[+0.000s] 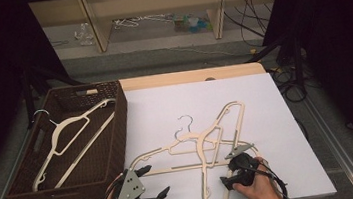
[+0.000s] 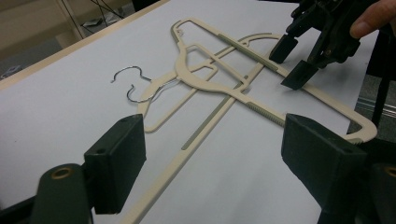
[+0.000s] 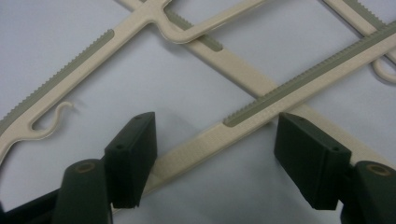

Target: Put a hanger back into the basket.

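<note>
Two crossed hangers (image 1: 205,149) on bench, bar running slantwise between spread jaws of right hand-held gripper (image 1: 233,172); left hand-held gripper (image 1: 155,182) spread, farther off.

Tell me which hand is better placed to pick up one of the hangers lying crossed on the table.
The right. Its claw already straddles an arm of the crossed hangers, open, pads beside the bar but not pressing. The left claw sits open, short of them near the table's front edge.
</note>
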Available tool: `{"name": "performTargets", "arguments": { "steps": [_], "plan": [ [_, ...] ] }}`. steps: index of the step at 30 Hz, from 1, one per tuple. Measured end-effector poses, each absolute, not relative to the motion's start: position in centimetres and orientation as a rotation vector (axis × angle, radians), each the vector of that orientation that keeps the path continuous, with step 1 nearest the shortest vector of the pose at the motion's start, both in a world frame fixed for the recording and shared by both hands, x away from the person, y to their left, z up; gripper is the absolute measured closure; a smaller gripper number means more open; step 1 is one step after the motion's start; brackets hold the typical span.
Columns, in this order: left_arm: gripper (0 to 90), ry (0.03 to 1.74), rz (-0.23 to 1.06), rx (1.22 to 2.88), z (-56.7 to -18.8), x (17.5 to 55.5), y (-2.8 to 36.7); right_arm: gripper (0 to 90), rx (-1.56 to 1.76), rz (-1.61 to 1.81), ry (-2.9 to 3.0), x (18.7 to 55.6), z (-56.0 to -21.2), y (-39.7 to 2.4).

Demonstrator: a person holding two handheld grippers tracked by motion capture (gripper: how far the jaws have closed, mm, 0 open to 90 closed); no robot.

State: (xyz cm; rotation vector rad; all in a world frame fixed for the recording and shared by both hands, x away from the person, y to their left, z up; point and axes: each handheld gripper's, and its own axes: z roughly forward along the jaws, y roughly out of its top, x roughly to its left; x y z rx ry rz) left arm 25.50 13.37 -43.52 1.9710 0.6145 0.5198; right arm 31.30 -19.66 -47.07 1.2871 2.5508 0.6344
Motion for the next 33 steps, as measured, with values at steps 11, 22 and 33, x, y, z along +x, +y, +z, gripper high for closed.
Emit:
{"name": "performTargets", "arguments": {
  "steps": [11, 22, 33],
  "plan": [
    [22.2, 0.606, 0.514, 1.975, -43.6, 25.4, 13.3, 48.3, 1.332, 0.664, 2.583, 31.8, -46.6, -21.8],
    [22.8, 0.59, 0.513, 2.008, -43.8, 25.4, 13.1, 25.1, 1.402, 0.525, 2.574, 31.8, -46.6, -20.5],
    [23.0, 0.59, 0.517, 1.999, -43.8, 25.5, 13.0, 32.3, 1.298, 0.389, 2.676, 32.9, -46.3, -20.2]
  ]
}}
